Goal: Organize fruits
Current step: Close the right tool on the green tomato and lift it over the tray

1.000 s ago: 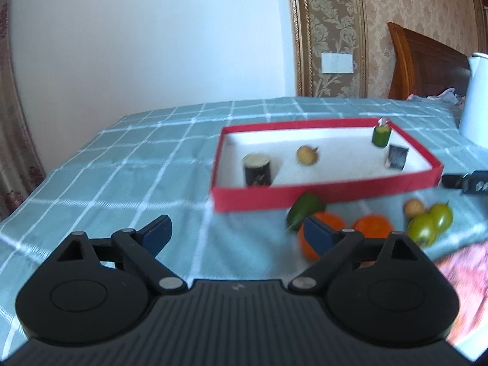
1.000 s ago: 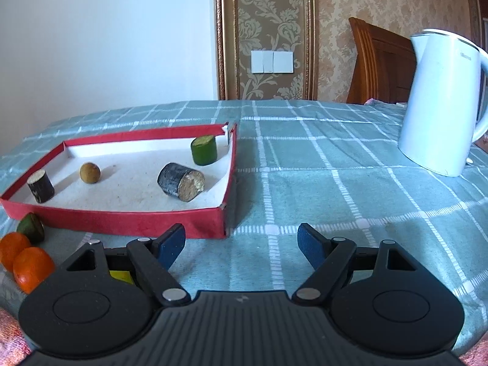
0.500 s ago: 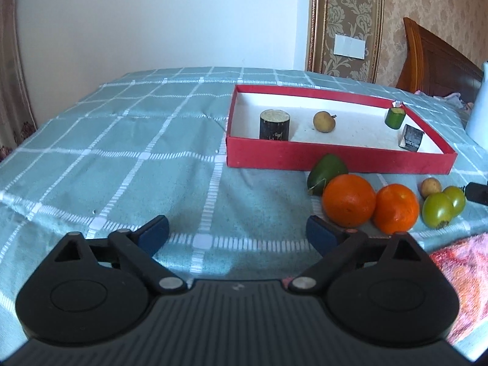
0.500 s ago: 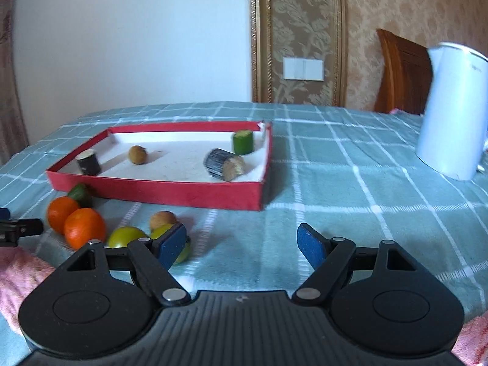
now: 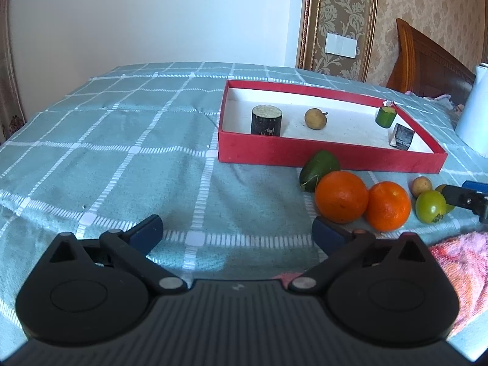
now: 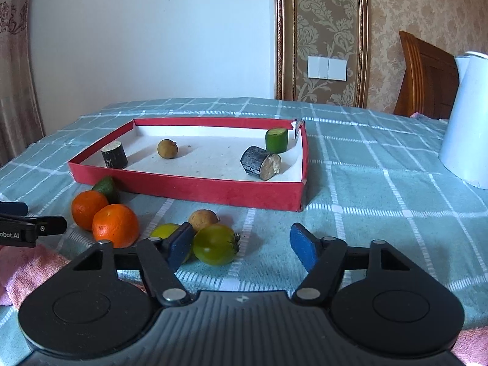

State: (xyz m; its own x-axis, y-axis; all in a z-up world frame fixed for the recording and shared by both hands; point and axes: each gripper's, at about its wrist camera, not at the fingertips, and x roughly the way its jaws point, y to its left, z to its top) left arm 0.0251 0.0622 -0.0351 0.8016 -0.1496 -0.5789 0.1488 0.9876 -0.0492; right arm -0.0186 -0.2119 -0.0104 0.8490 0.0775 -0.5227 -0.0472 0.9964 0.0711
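Both grippers were seen with their jaws apart and nothing pinched. On the left gripper (image 5: 236,231) the jaws had just been opening and stood spread wide over bare checked tablecloth (image 5: 122,158), with nothing between them; its right finger lay just in front of the nearer orange (image 5: 341,196). On the right gripper (image 6: 241,245) the jaws had just been closing, yet a clear gap was kept between the blue pads (image 6: 300,248); a green tomato (image 6: 216,244) sat just past the left pad and partly within the gap, and whether the pad touched it could not be told. A second, yellower tomato (image 6: 164,231) was half hidden behind that same finger, and a small brown fruit (image 6: 202,218) lay just behind the pair. Two oranges were found touching each other to the left, the second orange (image 5: 388,206) beside the first, with a green avocado (image 5: 318,169) behind them against the front wall of the red tray (image 5: 305,152). Inside the tray a dark cylinder (image 5: 266,120) stood upright, a round brown fruit (image 5: 315,118) lay near it, a green cylinder (image 5: 385,116) stood in the far corner, and another dark piece (image 6: 260,163) lay on its side. A white kettle (image 6: 469,122) was seen well apart on the right, and a pink cloth (image 5: 460,262) at the near edge.
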